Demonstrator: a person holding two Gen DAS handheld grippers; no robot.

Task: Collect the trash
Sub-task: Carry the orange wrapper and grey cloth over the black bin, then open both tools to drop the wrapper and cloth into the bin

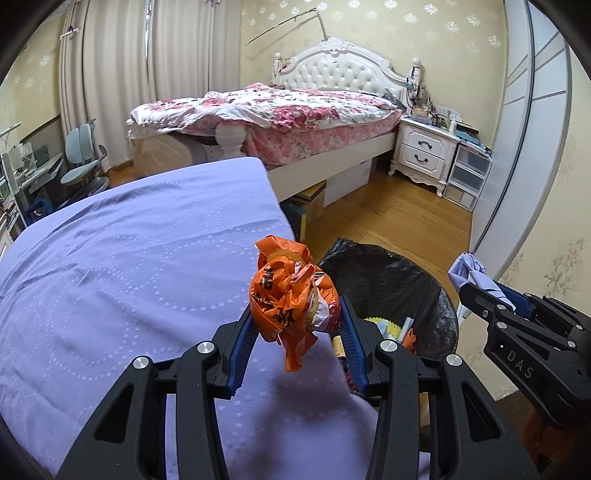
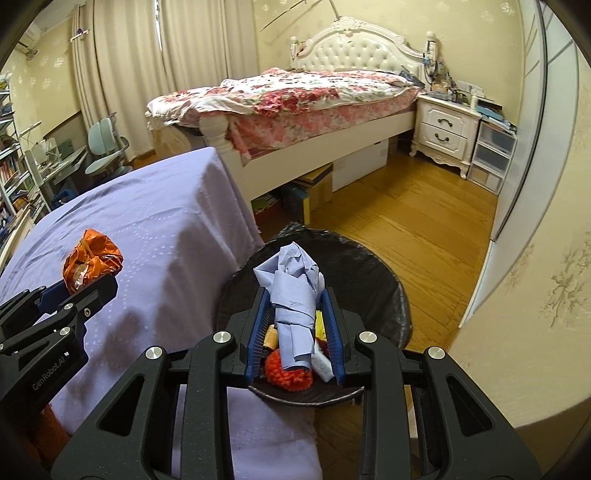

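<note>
Bedroom with floral cream wallpaper [image 1: 388,18], wood floor [image 2: 406,210], cream curtains [image 1: 118,74], white tufted bed [image 1: 343,74] under floral bedding, white nightstand [image 1: 424,147], and lavender-covered surface [image 1: 129,240] in the foreground.

Lilac quilted cloth [image 1: 122,240] covering the table, black-lined bin [image 2: 373,280] on wooden floor [image 2: 406,214]

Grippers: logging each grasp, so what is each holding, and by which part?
Left gripper clamps the orange bag low down; right gripper pinches the blue paper mid-length.

Bin [image 1: 388,273] contents [image 2: 291,373] partly hidden.
</note>
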